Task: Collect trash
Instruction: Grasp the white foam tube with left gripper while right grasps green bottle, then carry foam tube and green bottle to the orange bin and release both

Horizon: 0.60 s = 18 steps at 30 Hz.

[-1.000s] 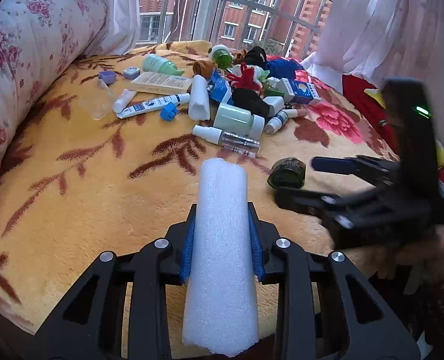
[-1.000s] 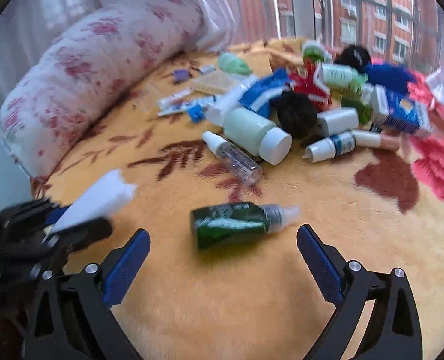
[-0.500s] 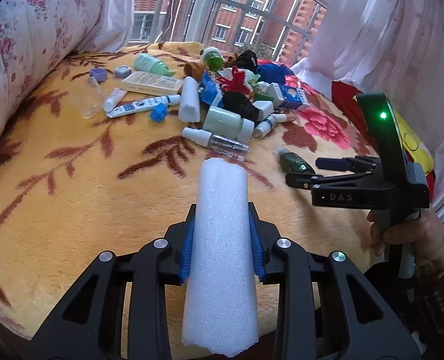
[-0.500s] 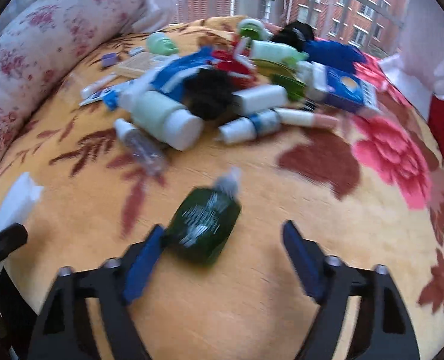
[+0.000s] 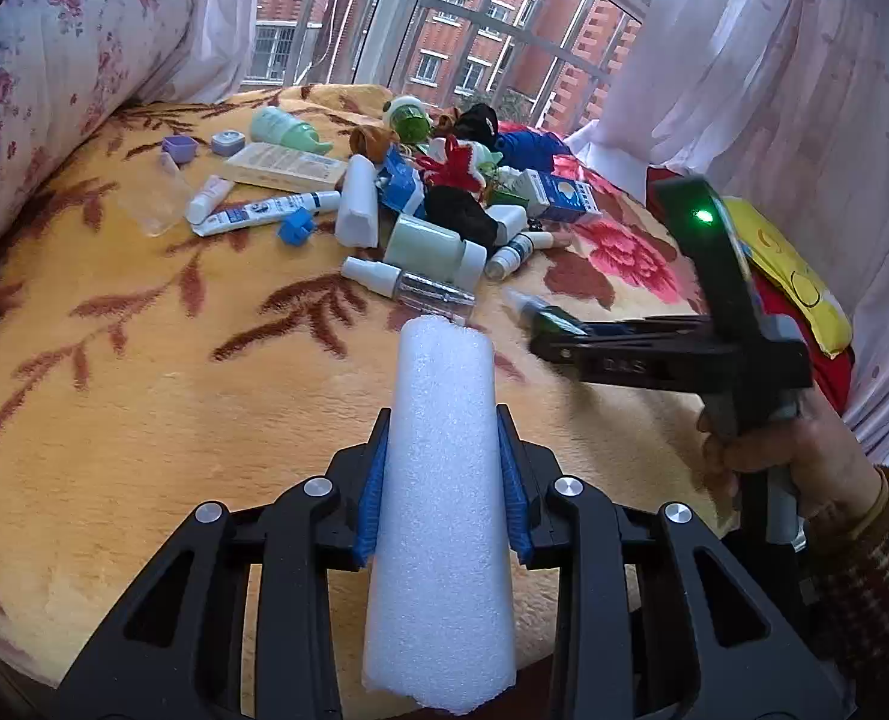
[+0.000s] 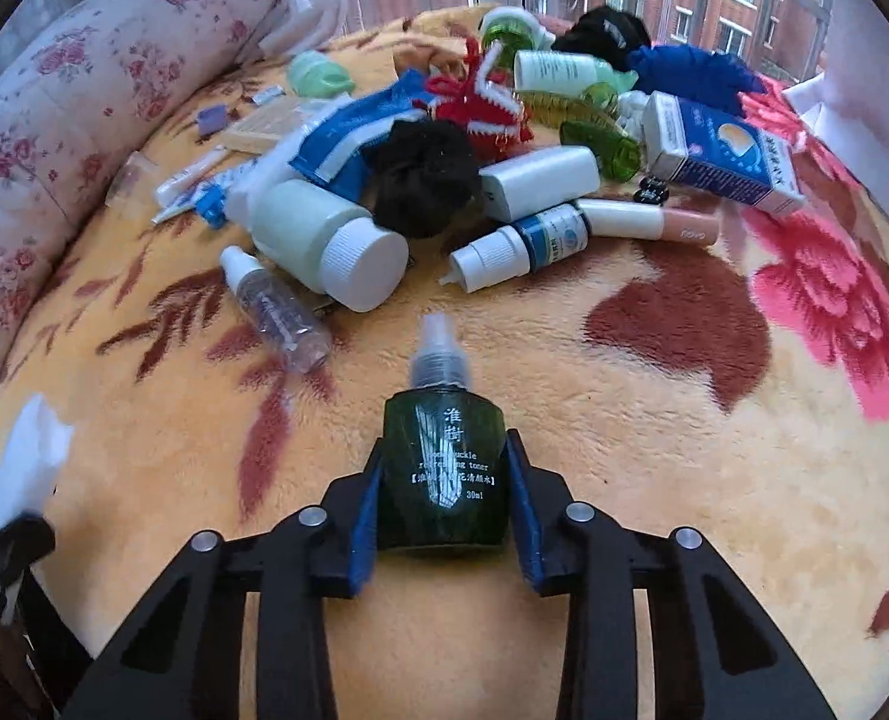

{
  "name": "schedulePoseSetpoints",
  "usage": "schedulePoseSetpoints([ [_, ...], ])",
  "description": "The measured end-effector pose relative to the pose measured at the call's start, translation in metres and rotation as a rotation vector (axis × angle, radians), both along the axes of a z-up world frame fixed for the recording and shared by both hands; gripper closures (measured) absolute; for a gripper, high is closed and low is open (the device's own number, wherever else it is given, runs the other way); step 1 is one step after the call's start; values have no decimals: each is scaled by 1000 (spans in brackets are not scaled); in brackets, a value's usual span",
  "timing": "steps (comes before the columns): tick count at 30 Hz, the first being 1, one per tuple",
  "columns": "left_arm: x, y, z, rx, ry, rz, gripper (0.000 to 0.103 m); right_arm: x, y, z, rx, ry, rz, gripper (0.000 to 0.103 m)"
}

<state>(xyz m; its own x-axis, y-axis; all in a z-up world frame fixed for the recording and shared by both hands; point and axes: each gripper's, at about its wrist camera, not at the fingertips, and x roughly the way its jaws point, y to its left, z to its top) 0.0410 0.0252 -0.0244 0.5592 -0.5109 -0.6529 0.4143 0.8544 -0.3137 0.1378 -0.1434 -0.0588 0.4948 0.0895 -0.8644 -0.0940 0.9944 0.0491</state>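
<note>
My left gripper (image 5: 444, 498) is shut on a white foam tube (image 5: 441, 480) and holds it over the near edge of the yellow floral blanket (image 5: 144, 390). My right gripper (image 6: 444, 498) is shut on a small dark green toner bottle (image 6: 441, 474), its clear spray cap pointing away. In the left wrist view the right gripper (image 5: 564, 342) is at the right with the green bottle (image 5: 540, 315) at its tip. The foam tube also shows at the left edge of the right wrist view (image 6: 24, 468).
A heap of trash lies at the far middle of the blanket: a pale green bottle with a white cap (image 6: 324, 240), a clear spray bottle (image 6: 276, 312), a dropper bottle (image 6: 516, 246), a blue box (image 6: 720, 150), a black scrunchie (image 6: 426, 174), tubes (image 5: 264, 213). A floral bolster (image 5: 42, 60) lines the left.
My right gripper has closed on the green bottle, which lay loose between its open fingers before. The left gripper has kept hold of the foam tube and barely moved.
</note>
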Motion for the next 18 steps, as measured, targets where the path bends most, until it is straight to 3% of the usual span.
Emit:
schedulePoseSetpoints([
  [10,-18,-3,6,7,2,-43,72,-67,-4,38,52,-87,53,67],
  [15,-53,-9,5,32,39,-144,72,-133,12,64,92,-123,153,67],
  [18,-85,-15,-7,85,98,-235,72,-174,26,63,93,-98,223,67],
])
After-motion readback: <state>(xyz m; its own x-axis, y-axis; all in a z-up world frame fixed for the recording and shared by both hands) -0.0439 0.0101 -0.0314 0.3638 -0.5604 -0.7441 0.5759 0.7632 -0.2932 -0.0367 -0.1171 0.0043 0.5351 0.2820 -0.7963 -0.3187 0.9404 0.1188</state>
